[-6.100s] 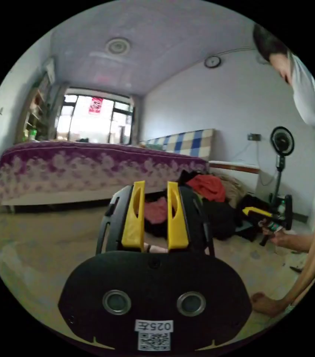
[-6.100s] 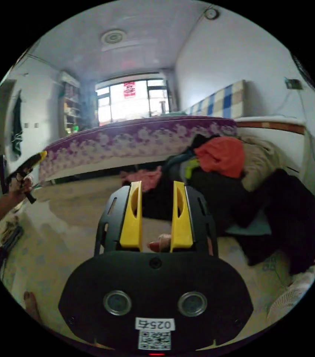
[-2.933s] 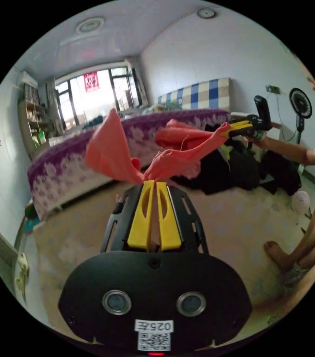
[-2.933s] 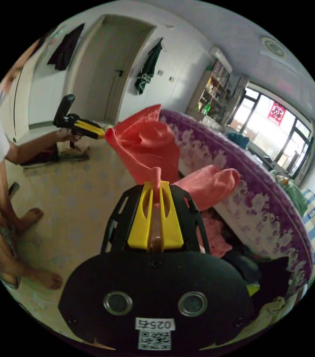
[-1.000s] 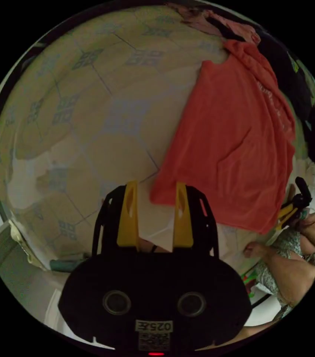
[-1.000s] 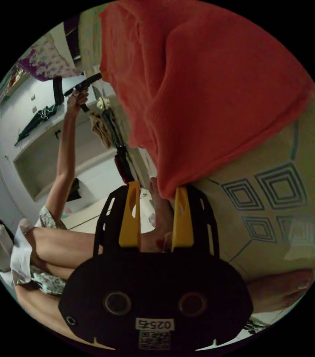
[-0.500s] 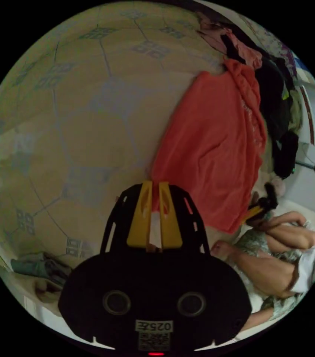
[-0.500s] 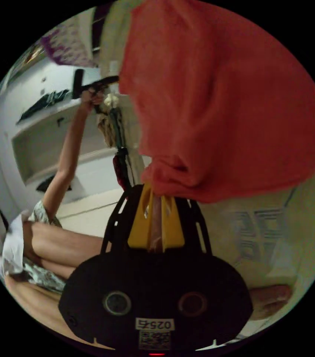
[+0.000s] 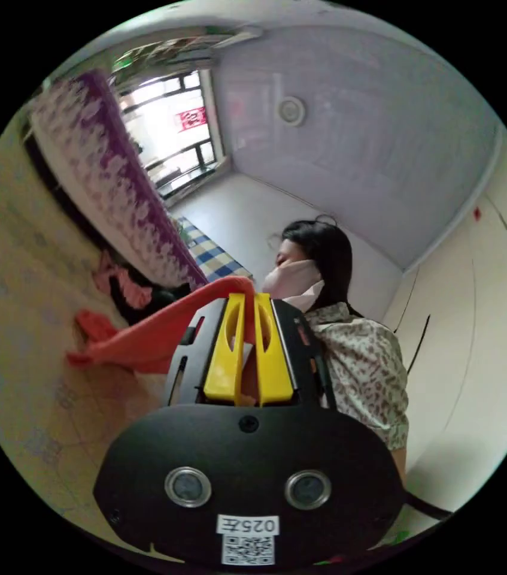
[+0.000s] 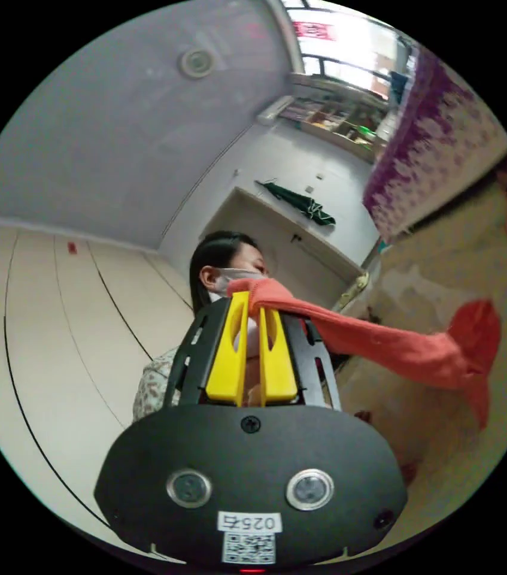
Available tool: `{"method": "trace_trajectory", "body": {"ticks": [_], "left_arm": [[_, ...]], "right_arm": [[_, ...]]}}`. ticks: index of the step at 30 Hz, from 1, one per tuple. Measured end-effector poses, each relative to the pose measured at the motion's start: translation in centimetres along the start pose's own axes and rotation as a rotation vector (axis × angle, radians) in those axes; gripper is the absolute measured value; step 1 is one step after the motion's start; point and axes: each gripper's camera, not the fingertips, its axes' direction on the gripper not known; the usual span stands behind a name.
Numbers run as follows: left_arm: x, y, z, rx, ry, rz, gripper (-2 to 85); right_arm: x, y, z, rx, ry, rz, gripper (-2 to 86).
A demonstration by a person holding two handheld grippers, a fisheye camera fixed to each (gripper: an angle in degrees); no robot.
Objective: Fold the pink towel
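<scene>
Floor (image 9: 20, 335): pale tile with a faint printed pattern, hard and flat, so I judge it is the folding surface here. A bed (image 9: 103, 179) with a purple-and-white flowered side runs along the far edge of it; a dark heap of other clothes (image 9: 145, 296) sits at its foot.

Pink towel (image 9: 145, 335): coral-pink, soft knit-like cloth, no stiffness. In the left gripper view it runs as a sagging band from my left claw (image 9: 247, 347) down and left to a bunched far end resting on the floor. In the right gripper view the towel (image 10: 397, 353) leaves my right claw (image 10: 252, 353) and stretches right, its far corner curling up above the floor tile (image 10: 445, 281).

Both cameras are tipped up toward the ceiling and back at the person in a patterned top (image 9: 361, 371) holding the rig. I read this as the near edge being lifted off the floor and carried over, with the far end left down as an anchor, so the cloth can be laid back on itself for the first fold.

Claws: left one has its yellow jaws pressed nearly together, pinching a towel corner at the tips. Right one the same, jaws close, cloth draped over and gripped between the tips
</scene>
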Motion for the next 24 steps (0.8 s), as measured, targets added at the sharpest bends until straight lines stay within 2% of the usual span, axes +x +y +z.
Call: {"method": "trace_trajectory", "body": {"ticks": [3,5,7,8,10,12,14,16,20,24], "left_arm": [[1.2,-2.5,-0.6,0.005,-0.170,0.027,-1.3],[-1.7,-4.7,-0.6,-0.030,-0.206,-0.044,-1.3],[-7.9,-9.3,0.3,-0.081,-0.239,-0.119,-1.3],[-9.5,-10.8,0.8,-0.103,-0.232,-0.126,-1.3],[-14.5,-17.5,3.0,-0.139,-0.293,-0.152,-1.4],[-15.4,-23.0,4.5,-0.124,-0.348,-0.123,-1.4],[-13.8,-28.1,5.6,-0.084,-0.429,-0.040,-1.4],[-9.7,-32.9,6.4,-0.019,-0.428,0.098,-1.4],[-4.4,-35.4,6.0,0.028,-0.408,0.226,-1.4],[-4.3,-33.2,6.0,-0.094,-0.452,0.181,-1.4]], "right_arm": [[3.7,-4.1,0.7,-0.098,0.117,0.049,0.1],[9.7,-6.9,1.4,-0.154,0.132,0.149,0.1],[19.9,-11.1,2.9,-0.186,0.099,0.296,0.0],[22.5,-12.3,3.3,-0.175,0.089,0.336,0.0],[29.5,-17.5,4.7,-0.010,0.053,0.428,0.0],[30.3,-22.6,6.2,0.067,0.046,0.355,-0.1],[28.0,-27.8,8.1,0.083,0.060,0.214,-0.1],[23.5,-32.7,9.8,0.075,0.060,0.051,-0.1],[19.1,-35.5,10.2,0.030,0.142,-0.094,-0.1],[21.7,-33.4,11.1,-0.144,0.261,-0.061,0.0]]}}
